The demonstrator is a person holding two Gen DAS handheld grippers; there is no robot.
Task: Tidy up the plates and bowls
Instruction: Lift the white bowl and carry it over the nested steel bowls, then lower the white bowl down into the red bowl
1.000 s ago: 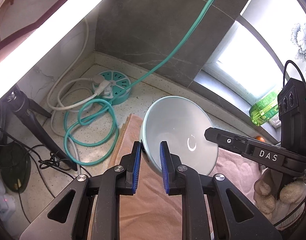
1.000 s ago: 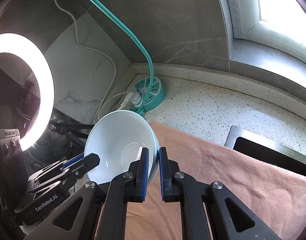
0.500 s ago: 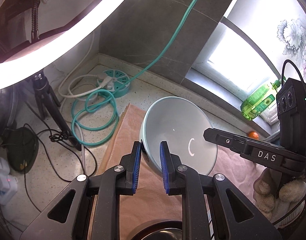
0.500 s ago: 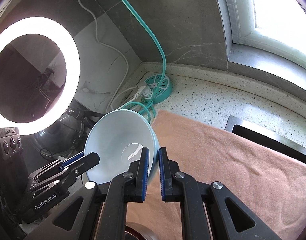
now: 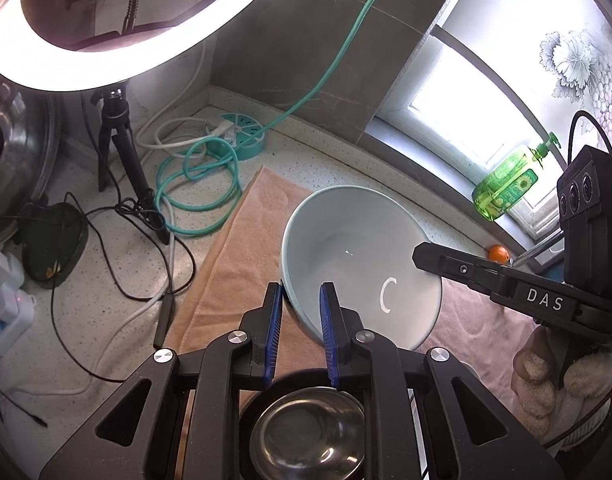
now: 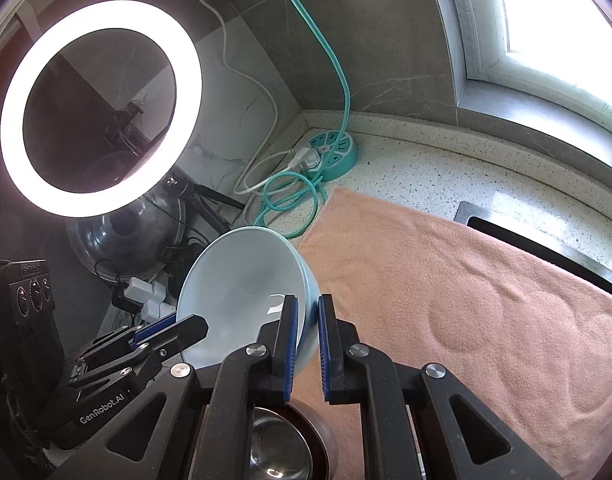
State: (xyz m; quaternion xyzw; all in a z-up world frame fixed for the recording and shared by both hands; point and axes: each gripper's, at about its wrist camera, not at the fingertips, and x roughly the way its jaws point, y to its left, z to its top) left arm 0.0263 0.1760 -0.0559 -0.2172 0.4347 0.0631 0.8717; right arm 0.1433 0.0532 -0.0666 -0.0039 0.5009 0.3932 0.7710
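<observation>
While both of my grippers keep their hold on the pale blue bowl (image 5: 357,264), the whole view has slid back over the past second: the ring light (image 6: 102,108) now shows as a full circle, more of the speckled desk (image 5: 118,280) and its tangle of cables lies open on the left, and a steel bowl (image 5: 309,432) has come into sight directly under my fingers where a second ago there was only pink towel (image 6: 465,300). My left gripper (image 5: 300,332) is clenched on the near rim of the blue bowl, one pad inside and one outside the wall; my right gripper (image 6: 306,348) pinches the opposite rim the same way, its pads almost meeting on the thin wall. Between them the bowl hangs tilted and clear of the towel, its grip unchanged across all the frames. To me this means the carry is well along and the blue bowl is arriving above the steel one, which sits on what looks like a dark plate. I judge nesting or stacking to be the coming step, and it will call for levelling the bowl first.
</observation>
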